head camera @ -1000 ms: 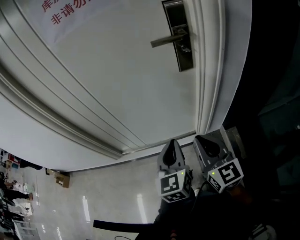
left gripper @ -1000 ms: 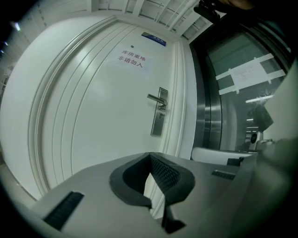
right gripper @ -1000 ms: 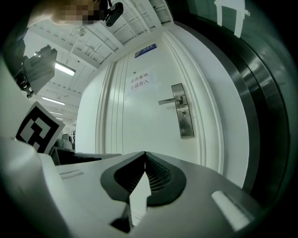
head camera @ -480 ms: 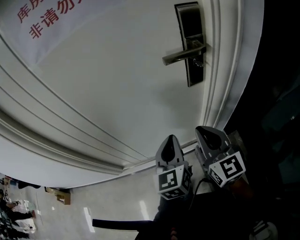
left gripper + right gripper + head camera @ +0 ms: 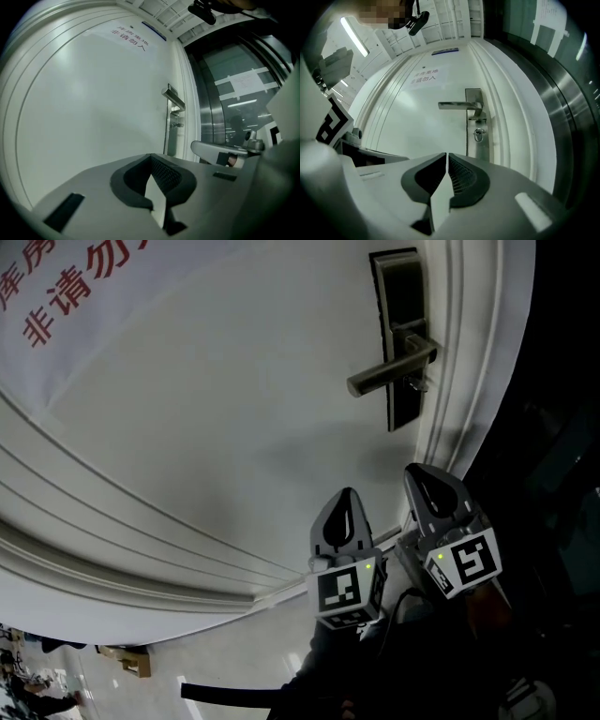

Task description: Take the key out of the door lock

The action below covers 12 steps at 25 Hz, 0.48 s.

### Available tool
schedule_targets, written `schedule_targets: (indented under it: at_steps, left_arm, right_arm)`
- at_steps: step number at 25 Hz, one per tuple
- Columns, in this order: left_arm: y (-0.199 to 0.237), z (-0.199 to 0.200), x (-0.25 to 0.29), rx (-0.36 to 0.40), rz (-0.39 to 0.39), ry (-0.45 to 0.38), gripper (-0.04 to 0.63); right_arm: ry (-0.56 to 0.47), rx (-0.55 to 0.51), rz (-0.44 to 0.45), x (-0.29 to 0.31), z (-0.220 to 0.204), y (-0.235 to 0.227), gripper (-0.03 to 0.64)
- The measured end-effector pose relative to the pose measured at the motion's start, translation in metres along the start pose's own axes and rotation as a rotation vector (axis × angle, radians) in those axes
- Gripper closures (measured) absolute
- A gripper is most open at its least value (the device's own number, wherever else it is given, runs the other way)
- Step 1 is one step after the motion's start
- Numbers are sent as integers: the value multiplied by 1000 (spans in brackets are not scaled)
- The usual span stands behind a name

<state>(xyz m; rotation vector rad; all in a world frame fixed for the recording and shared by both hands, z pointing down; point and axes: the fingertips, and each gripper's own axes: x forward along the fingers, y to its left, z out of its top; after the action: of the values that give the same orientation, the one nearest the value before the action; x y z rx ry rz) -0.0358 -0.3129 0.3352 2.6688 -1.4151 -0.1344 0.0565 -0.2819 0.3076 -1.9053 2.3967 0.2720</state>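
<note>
A white door [image 5: 234, 409] carries a dark lock plate [image 5: 401, 306] with a metal lever handle [image 5: 389, 371]. The key [image 5: 419, 383] sticks out of the lock just under the lever; in the right gripper view the key [image 5: 478, 134] shows a small ring below the lever handle [image 5: 457, 106]. My left gripper [image 5: 345, 501] and right gripper [image 5: 428, 480] hang side by side below the lock, well short of it. Both are shut with nothing between the jaws. The left gripper view shows the lock plate [image 5: 172, 126] edge-on.
A white sign with red print [image 5: 66, 296] is stuck on the door's upper left. Moulded frame ridges [image 5: 459, 381] run right of the lock, with a dark opening beyond. A tiled floor [image 5: 103, 681] with a cardboard box [image 5: 127, 661] lies at the lower left.
The head view has shifted, so the lock and handle sit lower and further right in the picture. Both grippers now stand closer beneath the lock, still shut.
</note>
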Motion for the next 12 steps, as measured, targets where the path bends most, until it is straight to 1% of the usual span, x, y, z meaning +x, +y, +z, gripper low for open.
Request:
schedule_targets:
  at_steps: [1,3,7,12]
  left_arm:
    - [1,3,4,14,-3,-8,595]
    - [1,8,11,14,-8,-12,597]
    - [-4,12,19,-59,-8,1,595]
    - [-13,12,28,-80,0,0,595]
  right_arm:
    - [-6,-21,-14,3,2,-3,614]
    - [-18,-61,-37,8,8,-10,614]
    - [-45,-104,-72,12,22,-29,614]
    - [-74,-163,-84,19,40,-51,612]
